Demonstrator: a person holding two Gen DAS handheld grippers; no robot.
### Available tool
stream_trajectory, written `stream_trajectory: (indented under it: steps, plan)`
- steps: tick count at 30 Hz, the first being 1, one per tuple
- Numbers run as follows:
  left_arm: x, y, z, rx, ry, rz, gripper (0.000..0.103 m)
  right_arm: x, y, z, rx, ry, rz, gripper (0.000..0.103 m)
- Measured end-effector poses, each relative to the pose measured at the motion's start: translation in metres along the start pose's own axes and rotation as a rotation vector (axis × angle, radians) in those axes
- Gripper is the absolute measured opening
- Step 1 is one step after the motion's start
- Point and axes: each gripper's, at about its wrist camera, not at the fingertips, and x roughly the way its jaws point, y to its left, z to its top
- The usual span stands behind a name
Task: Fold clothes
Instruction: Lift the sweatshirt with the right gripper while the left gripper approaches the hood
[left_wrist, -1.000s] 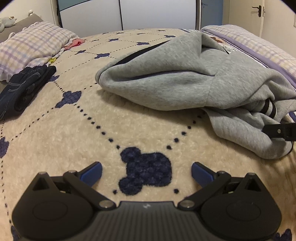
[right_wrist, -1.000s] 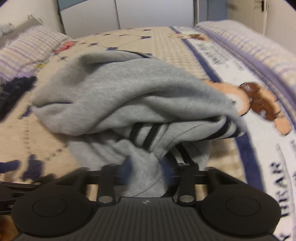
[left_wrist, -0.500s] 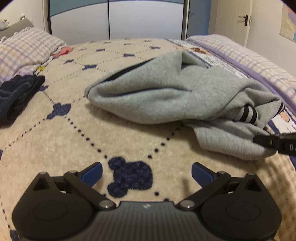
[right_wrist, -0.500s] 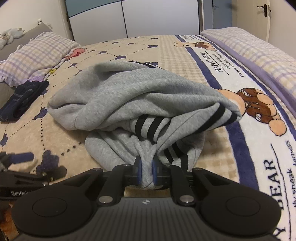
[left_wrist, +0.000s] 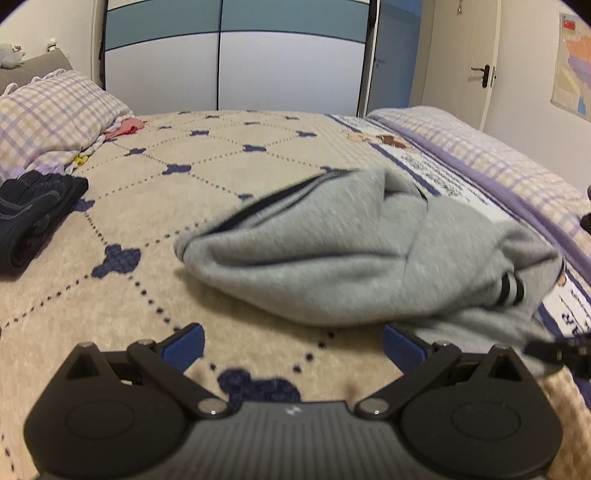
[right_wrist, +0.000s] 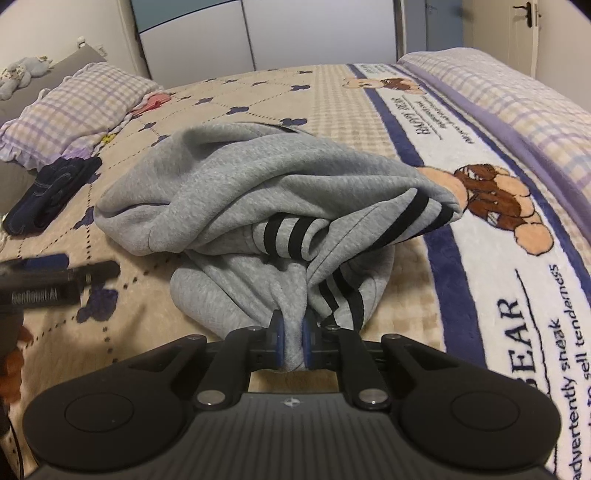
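Since a second ago the right gripper (right_wrist: 293, 345) has closed, now clenched on a fold of the grey sweatshirt (right_wrist: 258, 192) (crumpled mid-bed (left_wrist: 258, 155), striped cuffs showing). Left gripper (left_wrist: 293, 345) has tilted up, jaws wide and empty over the blanket, just short of the sweatshirt's near edge. Dark jeans (left_wrist: 33, 206) by the plaid pillow (left_wrist: 51, 114), well apart.

Dim, warm indoor light — soft shadows, fisheye-bent edges (left wrist view slightly motion-blurred).
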Motion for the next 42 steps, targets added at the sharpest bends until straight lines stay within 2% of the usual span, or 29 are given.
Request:
stream_trajectory:
  steps: [3,5,7,10,11,14,19,22,28,30,31,35,38,42]
  plan:
    - [0.004,0.003,0.006,-0.017,-0.017,-0.013,0.103,0.0,-0.01,-0.003,0.053,0.012,0.04,0.021]
    - [0.007,0.005,0.008,-0.039,-0.017,-0.025,0.103,-0.003,-0.015,-0.001,0.074,0.008,0.064,0.034]
    - [0.011,0.008,0.009,-0.055,-0.011,-0.023,0.103,-0.008,-0.019,0.001,0.092,-0.007,0.081,0.042]
    - [0.013,0.01,0.008,-0.081,0.0,-0.023,0.103,-0.013,-0.025,0.004,0.133,-0.053,0.062,0.063]
    - [0.013,0.011,0.008,-0.088,0.005,-0.029,0.103,-0.014,-0.028,0.005,0.14,-0.07,0.048,0.064]
    - [0.014,0.012,0.006,-0.104,0.014,-0.041,0.103,-0.017,-0.04,0.012,0.19,-0.113,0.022,0.064]
    - [0.013,0.01,0.005,-0.111,0.026,-0.041,0.103,-0.016,-0.077,0.025,0.382,-0.171,0.055,0.064]
    - [0.012,0.01,0.003,-0.113,0.033,-0.045,0.103,-0.012,-0.094,0.031,0.47,-0.201,0.037,0.065]
    - [0.011,0.013,0.004,-0.1,0.028,-0.029,0.103,0.013,-0.111,0.037,0.603,-0.181,0.007,0.064]
    - [0.01,0.015,0.004,-0.102,0.026,-0.029,0.103,0.019,-0.112,0.037,0.639,-0.176,0.016,0.056]
    - [0.009,0.016,0.004,-0.103,0.025,-0.03,0.103,0.019,-0.11,0.037,0.641,-0.184,0.02,0.044]
    - [0.006,0.02,0.006,-0.118,0.019,-0.027,0.103,0.015,-0.1,0.04,0.619,-0.224,0.027,0.028]
    - [0.003,0.022,0.008,-0.133,0.012,-0.041,0.103,0.006,-0.095,0.042,0.589,-0.268,0.038,0.023]
    - [-0.002,0.021,0.009,-0.129,-0.001,-0.05,0.103,-0.008,-0.093,0.042,0.577,-0.307,0.107,0.02]
